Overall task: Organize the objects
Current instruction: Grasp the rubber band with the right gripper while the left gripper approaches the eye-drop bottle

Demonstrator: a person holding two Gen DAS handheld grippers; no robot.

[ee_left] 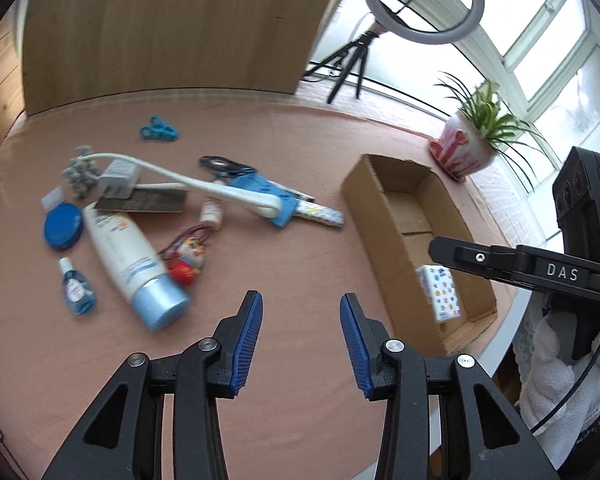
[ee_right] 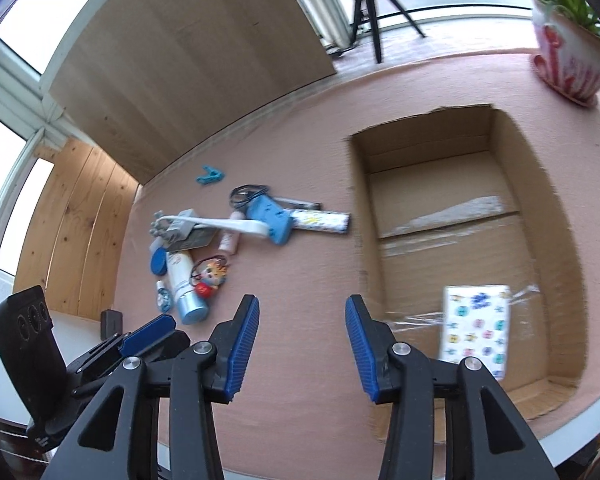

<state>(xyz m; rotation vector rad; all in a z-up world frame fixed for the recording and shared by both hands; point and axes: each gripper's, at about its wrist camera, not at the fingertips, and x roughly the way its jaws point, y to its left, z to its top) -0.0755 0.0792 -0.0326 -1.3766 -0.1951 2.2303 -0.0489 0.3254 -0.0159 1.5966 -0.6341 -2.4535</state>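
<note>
We've got both grippers up over the pink tablecloth right now, nothing in either one. Left gripper has its jaws spread wide, and the right gripper is spread wide too. The cardboard box sits on the right side with one patterned tissue pack lying in its near end. Everything else is piled to the left, well apart from the box: lotion bottle, blue lid, small blue bottle, white charger. A potted plant stands beyond the box.
</note>
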